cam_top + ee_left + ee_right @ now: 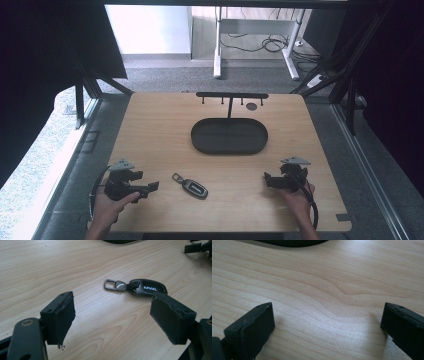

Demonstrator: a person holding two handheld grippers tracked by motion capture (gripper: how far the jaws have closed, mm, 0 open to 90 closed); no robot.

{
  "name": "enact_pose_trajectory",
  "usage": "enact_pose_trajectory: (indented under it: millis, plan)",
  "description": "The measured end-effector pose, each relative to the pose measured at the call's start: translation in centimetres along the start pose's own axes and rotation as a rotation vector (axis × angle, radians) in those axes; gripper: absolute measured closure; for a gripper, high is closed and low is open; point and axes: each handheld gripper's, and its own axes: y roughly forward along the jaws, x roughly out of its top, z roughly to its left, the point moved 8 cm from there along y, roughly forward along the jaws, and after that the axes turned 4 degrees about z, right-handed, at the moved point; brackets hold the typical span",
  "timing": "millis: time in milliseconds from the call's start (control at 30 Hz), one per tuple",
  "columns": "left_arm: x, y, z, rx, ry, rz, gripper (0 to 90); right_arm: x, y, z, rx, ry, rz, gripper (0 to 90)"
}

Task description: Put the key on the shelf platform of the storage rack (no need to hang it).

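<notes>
A light wooden bench (150,125) carries everything. Toward its far edge, near the middle, lies a dark oval tray (229,136), and just behind the tray stands a black T-shaped rack (231,95) with small pegs hanging from its crossbar.

The left gripper (150,187) rests near the bench's near left corner, held by the person's left hand (111,207); its jaws stand wide apart with nothing between them, as the left gripper view shows, and they point toward the middle of the bench. The right gripper (268,179) sits near the near right corner in the right hand (295,200), its jaws likewise spread wide over bare wood.

Between the two grippers, close to the near edge and nearer the left one, lies the car key fob (191,186), flat on the wood, touching neither gripper. In the left gripper view its metal clip (114,285) points away from the dark body lettered "HAVAL".
</notes>
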Motion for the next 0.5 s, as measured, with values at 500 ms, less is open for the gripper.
enact_pose_trajectory:
  millis: [500]
  plan:
    - [-0.1,0.1,-0.2,0.007,0.005,0.004,20.4,-0.2,-1.7,1.1,0.015,-0.067,0.004,21.7]
